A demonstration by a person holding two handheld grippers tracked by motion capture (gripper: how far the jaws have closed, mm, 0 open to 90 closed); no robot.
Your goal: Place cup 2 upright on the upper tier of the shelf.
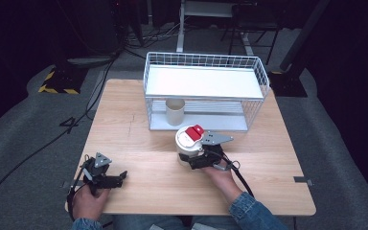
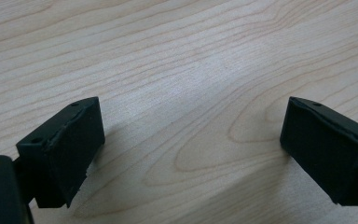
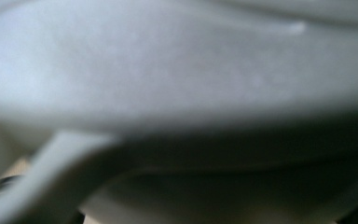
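A white round container (image 1: 186, 145) with a red flap (image 1: 195, 130) on its lid stands near the middle of the wooden table (image 1: 163, 191). My right gripper (image 1: 195, 161) reaches in from the right at its lower body and looks closed against it. In the right gripper view the container's blurred white wall (image 3: 168, 70) sits right at the lens, with a curved white bar low on the left. My left gripper (image 1: 122, 178) rests low at the front left of the table, open, with bare wood between its fingers (image 2: 65, 149).
A white wire rack (image 1: 206, 61) with a solid shelf stands at the back of the table. A beige cup (image 1: 175, 111) stands upright on its lower level, at the left. Cables run across the grey floor at the left.
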